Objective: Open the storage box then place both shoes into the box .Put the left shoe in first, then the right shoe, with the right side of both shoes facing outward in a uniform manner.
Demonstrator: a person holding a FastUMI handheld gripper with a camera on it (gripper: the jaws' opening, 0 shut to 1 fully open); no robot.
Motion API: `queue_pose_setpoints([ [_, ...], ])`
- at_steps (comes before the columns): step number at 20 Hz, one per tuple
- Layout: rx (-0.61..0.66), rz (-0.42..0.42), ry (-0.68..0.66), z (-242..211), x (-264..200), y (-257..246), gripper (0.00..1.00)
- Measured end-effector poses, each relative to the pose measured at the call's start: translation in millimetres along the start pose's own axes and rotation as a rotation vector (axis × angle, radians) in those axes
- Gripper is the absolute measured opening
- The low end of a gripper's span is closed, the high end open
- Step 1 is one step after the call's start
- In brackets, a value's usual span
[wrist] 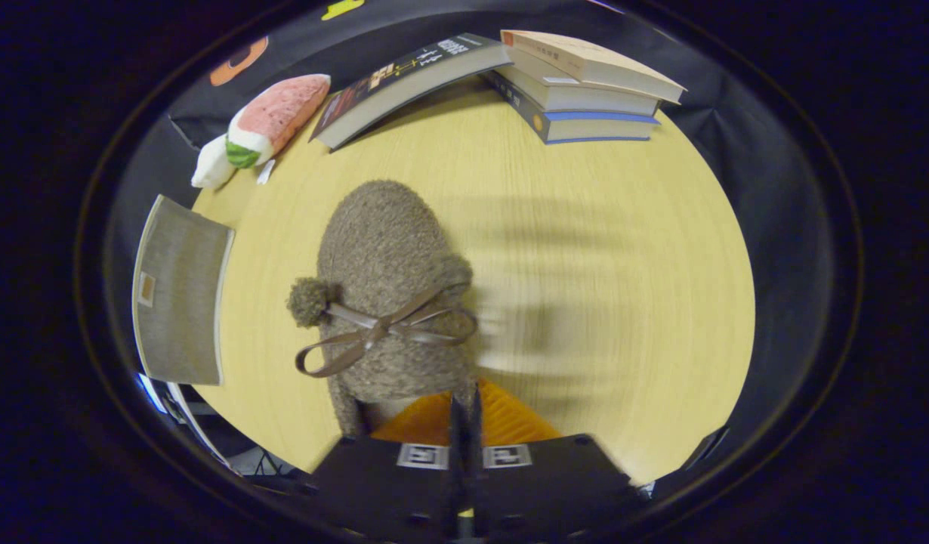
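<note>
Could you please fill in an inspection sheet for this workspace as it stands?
Surface: pale wooden table, bare ahead of the fingers.
Job's things: fuzzy brown slipper with bow and pompom, toe pointing away; grey storage box beside it at the table's edge.
Clutter: watermelon plush toy; stack of books with one leaning book, all beyond the slipper.
Grippers: hand-held gripper pinching the slipper's heel rim, fingers nearly together.
Cables: nothing seen.
Surroundings: black cloth wall.
</note>
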State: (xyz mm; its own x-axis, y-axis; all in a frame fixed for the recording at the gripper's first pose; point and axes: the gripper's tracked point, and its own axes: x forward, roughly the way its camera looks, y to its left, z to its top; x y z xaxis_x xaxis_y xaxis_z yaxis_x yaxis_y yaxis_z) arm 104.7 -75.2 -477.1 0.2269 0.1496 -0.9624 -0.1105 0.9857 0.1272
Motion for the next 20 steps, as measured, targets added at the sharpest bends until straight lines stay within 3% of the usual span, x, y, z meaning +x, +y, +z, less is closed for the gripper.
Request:
queue_pose_setpoints([
  [2,0.031,0.066,0.015,-6,2,7,0.01],
  [6,0.097,0.092,0.042,-16,-11,10,0.00],
  [12,0.168,0.185,0.012,-6,-72,58,0.00],
  [20,0.020,0.209,-0.077,24,-143,198,0.01],
])
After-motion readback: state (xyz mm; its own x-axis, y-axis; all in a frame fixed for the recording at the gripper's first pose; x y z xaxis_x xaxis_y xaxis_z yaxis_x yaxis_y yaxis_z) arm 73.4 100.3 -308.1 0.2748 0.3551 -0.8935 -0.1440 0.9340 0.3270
